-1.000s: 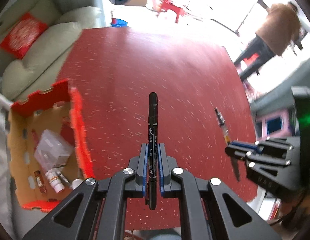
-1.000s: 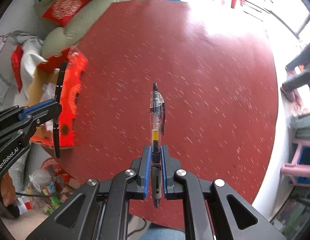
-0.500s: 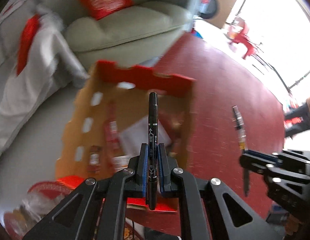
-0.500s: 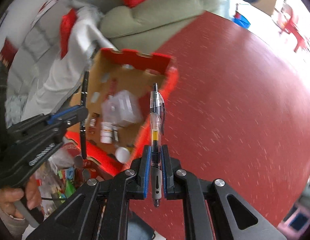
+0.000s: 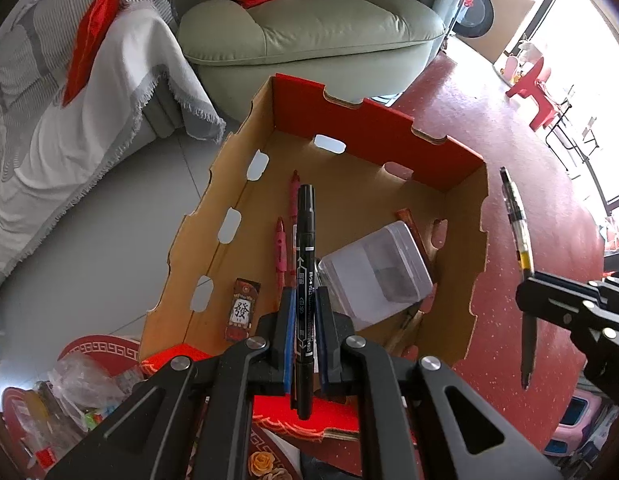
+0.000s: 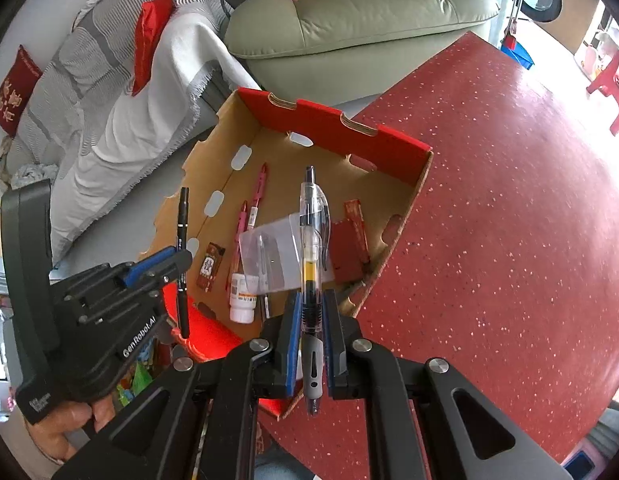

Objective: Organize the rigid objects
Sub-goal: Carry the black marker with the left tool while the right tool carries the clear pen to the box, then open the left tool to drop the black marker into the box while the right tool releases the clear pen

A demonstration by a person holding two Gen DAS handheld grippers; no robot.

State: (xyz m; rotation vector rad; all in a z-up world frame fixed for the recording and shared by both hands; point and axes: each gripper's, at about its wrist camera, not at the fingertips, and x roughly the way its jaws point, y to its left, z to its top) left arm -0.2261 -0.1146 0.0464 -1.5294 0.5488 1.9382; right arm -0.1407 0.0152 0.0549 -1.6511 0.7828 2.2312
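We count two pens held: left hand-held gripper (image 5: 305, 320) clamps one black marker pen (image 5: 304, 248); right hand-held gripper (image 6: 309, 320) clamps one clear gel pen (image 6: 311, 240); two pink pens (image 6: 253, 204) lie in one red-and-brown cardboard box (image 6: 329, 120).

We see our left tongs (image 5: 305, 328) clamped on a black marker pen (image 5: 304, 264) above the open red-and-brown cardboard box (image 5: 461, 196), which holds pink pens (image 5: 280, 248) and a clear plastic container (image 5: 375, 272); our right tongs (image 5: 527, 304) grip a clear ballpoint pen (image 5: 519, 236) over the red speckled table (image 5: 521, 140)
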